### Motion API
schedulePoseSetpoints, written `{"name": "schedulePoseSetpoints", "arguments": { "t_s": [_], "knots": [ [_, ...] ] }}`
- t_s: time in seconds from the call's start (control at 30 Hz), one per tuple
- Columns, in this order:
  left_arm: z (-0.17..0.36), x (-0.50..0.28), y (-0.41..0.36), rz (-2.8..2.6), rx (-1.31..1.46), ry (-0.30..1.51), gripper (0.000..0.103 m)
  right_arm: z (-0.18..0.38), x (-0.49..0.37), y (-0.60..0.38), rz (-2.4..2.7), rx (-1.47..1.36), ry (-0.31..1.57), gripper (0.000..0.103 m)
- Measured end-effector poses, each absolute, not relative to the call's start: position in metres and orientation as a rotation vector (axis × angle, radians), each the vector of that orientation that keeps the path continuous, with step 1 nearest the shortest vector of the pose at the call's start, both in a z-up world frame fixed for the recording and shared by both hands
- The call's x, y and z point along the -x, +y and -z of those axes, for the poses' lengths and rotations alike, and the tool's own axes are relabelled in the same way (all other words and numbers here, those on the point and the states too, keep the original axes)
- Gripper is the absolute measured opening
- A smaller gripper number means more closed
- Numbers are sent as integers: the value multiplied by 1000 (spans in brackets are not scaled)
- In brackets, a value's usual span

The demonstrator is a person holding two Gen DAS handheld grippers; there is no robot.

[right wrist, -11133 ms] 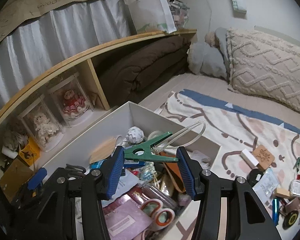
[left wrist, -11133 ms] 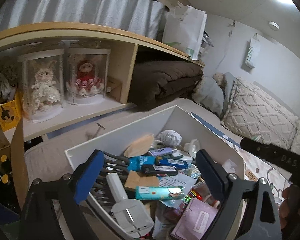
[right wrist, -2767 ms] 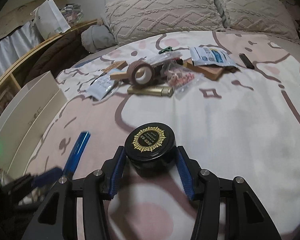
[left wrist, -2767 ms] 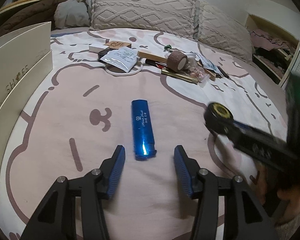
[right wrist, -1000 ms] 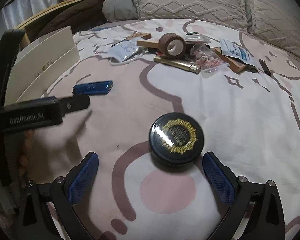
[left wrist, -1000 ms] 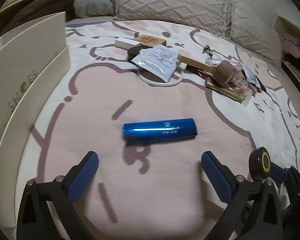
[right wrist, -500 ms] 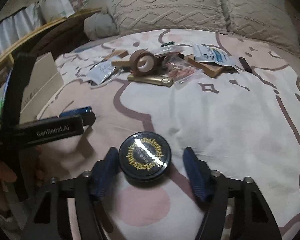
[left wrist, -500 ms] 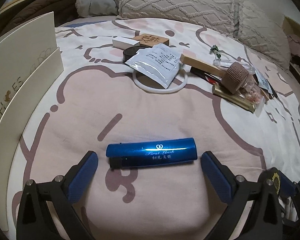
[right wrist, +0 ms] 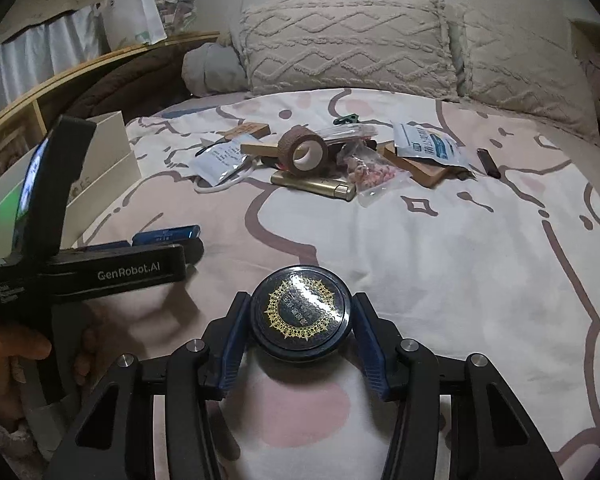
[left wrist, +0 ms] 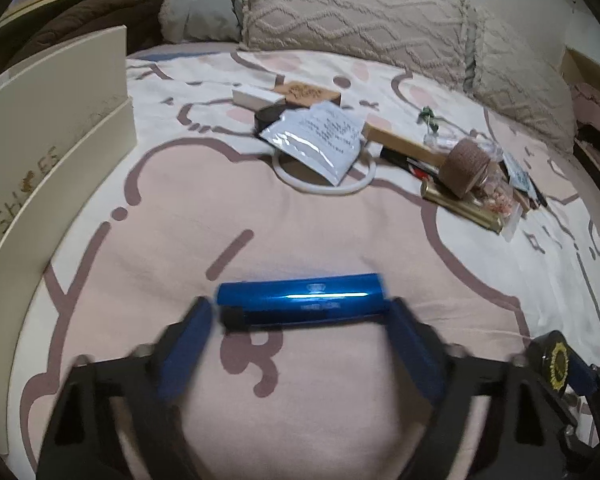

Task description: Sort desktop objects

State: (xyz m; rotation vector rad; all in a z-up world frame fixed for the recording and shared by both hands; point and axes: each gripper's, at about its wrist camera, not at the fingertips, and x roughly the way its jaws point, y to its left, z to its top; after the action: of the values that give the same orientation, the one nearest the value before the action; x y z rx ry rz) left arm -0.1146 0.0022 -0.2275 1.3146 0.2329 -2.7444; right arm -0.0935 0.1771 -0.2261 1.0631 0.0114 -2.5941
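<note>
Pads of the right gripper, jaws just closing, stand against both sides of a round black tin with a gold emblem on its lid; the tin rests on the bedspread. Left gripper, blurred, jaws likewise just closing, brackets a blue lighter that lies crosswise between its blue fingers; whether the pads press the ends cannot be told. In the right view the left gripper's black body is held in a hand at the left edge, with the lighter just beyond it. Farther up the pink and white bedspread lies a cluster: a white sachet over a white ring, a brown tape roll, a gold case, a bag of pink beads, a printed packet on a wooden block. A white shoebox stands at the left edge of the bed. Knitted pillows line the head.
</note>
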Motion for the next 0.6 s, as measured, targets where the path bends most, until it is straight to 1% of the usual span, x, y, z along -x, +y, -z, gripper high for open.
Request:
{"name": "schedulePoseSetpoints", "arguments": {
  "t_s": [0.2,0.5,0.6],
  "knots": [
    [226,114,2,2755,-1304,244,83,226,92,175,2597,-1057,31,51],
    [218,109,-2,2784,-1273,292,83,225,91,178,2615,-1057,14,51],
    [212,109,-1,2798,-1259,284,83,223,91,181,2615,-1054,-1,51]
  ]
}}
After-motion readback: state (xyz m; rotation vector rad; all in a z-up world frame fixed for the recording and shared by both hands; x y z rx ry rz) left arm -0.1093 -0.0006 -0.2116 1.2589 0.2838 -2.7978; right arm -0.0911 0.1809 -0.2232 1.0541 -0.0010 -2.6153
